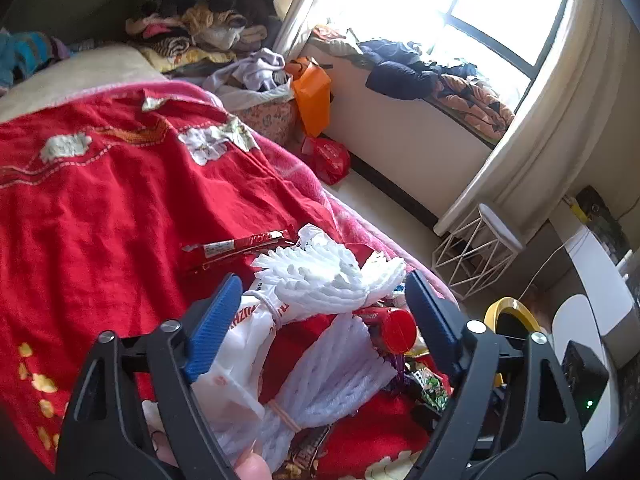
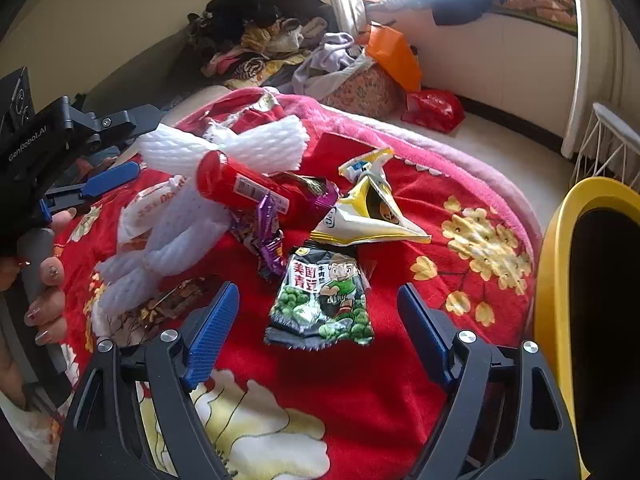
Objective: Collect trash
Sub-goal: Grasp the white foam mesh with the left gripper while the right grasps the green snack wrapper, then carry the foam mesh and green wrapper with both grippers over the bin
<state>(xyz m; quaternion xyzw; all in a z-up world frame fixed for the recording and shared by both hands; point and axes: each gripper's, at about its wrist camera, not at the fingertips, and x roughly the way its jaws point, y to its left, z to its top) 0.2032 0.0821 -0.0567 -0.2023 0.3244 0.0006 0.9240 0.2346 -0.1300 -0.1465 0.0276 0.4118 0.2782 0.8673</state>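
Note:
A heap of trash lies on the red blanket (image 2: 360, 392). My left gripper (image 1: 324, 322) is open around white foam nets (image 1: 328, 276) and a white plastic bag (image 1: 244, 344), with its pads apart from them. A red can (image 1: 398, 330) lies by its right pad. From the right wrist view, one of its blue fingers (image 2: 112, 178) shows beside the foam nets (image 2: 168, 236). My right gripper (image 2: 318, 334) is open just short of a green pea snack packet (image 2: 320, 300). Beyond that packet lie a yellow-white wrapper (image 2: 368, 216), a purple wrapper (image 2: 268, 236) and the red can (image 2: 244, 188).
A yellow bin (image 2: 556, 280) stands at the bed's right edge. A red wrapper strip (image 1: 236, 246) and paper scraps (image 1: 208, 144) lie further up the blanket. Piled clothes (image 1: 200, 28), an orange bag (image 1: 312, 96), a red bag (image 1: 330, 158) and a white wire stool (image 1: 476, 248) stand on the floor side.

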